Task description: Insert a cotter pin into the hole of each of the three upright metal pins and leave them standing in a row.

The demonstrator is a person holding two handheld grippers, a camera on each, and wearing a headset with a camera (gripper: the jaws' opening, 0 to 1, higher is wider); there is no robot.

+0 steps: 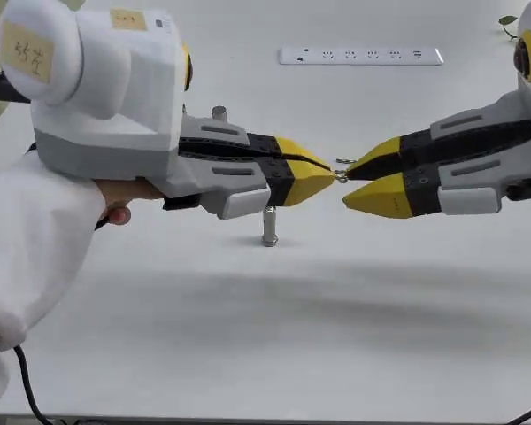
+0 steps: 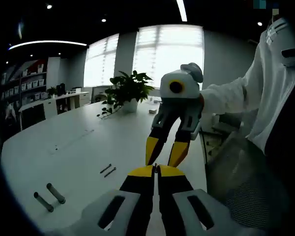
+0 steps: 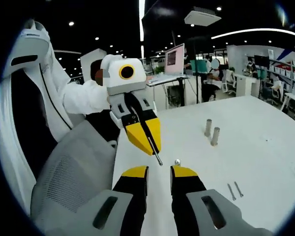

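The white desk (image 1: 248, 336) is the largest thing here, and the two grippers meet tip to tip in the air above its middle. The left gripper (image 1: 329, 174) is clenched on a cotter pin (image 3: 156, 153). The right gripper (image 1: 347, 187) faces it with its jaws parted, close to the pin's free end but, as far as I can tell, not gripping it. A power strip (image 1: 361, 56) lies toward the far edge. One upright metal pin (image 1: 270, 226) stands in the desk's middle, just beneath the left gripper, and a second metal pin (image 1: 219, 113) stands nearer the far edge, partly behind that gripper. Two spare cotter pins (image 2: 106, 169) lie flat on the desk, apart from the metal pins. The held pin is very thin, and only a short length juts past the yellow tips. The chief risk looks like this mid-air pass: if the right jaws close off-centre, or the left lets go too soon, the pin could twist, slip and drop. A dropped pin, or a gripper dipping low, could also knock over the metal pin standing below.
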